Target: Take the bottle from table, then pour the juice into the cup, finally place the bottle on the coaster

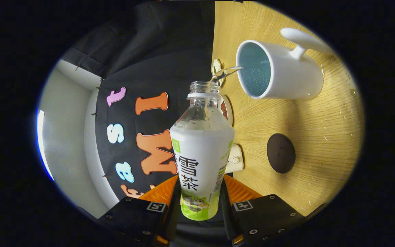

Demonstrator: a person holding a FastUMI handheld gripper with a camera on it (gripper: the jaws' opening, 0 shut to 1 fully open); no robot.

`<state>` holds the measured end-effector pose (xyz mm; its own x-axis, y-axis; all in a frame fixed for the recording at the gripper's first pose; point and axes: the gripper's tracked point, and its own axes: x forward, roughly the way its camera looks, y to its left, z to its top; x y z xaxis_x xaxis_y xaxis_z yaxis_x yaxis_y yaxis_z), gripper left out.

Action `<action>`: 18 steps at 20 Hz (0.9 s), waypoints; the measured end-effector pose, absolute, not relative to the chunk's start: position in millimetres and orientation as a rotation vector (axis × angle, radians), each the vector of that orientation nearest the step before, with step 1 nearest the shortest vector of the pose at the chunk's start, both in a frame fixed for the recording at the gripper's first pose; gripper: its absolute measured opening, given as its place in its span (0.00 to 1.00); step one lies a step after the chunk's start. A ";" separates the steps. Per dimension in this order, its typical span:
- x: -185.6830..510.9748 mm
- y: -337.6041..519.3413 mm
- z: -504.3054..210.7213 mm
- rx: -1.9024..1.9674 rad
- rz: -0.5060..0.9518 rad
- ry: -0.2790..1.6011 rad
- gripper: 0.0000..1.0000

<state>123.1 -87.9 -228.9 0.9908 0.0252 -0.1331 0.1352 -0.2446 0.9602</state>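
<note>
Counter [273, 116]: pale wood-grain top, rolled sideways in my view because I hold the load tilted; scattered droplets on it near the mug and along its far side.

Mug [279, 70]: white, blue inside, handle on the side away from the bottle, standing on the counter. A thin stream runs from the bottle mouth to its rim, so I judge pouring is under way. Fill level I cannot tell.

Bottle [201, 151]: clear plastic, uncapped, white-and-green label, clamped between my fingers [199, 206], which close on its lower body from both sides. Off the counter, mouth just beside the mug rim. The take step is done. Little liquid shows in the clear shoulder.

Coaster [280, 153]: dark round disc, bare, on the counter between the mug and my fingers, apart from both. Placing the bottle there is left to do; nothing lies on it or across the way.

Small cream fitting [235, 159]: just behind the bottle at the counter's edge; identity unclear.
</note>
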 end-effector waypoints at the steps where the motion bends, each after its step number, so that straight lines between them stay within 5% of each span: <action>1: 123.5 -88.8 -228.6 1.822 -0.104 0.114 0.56; 18: 130.1 -95.9 -222.5 1.910 -0.121 0.075 0.56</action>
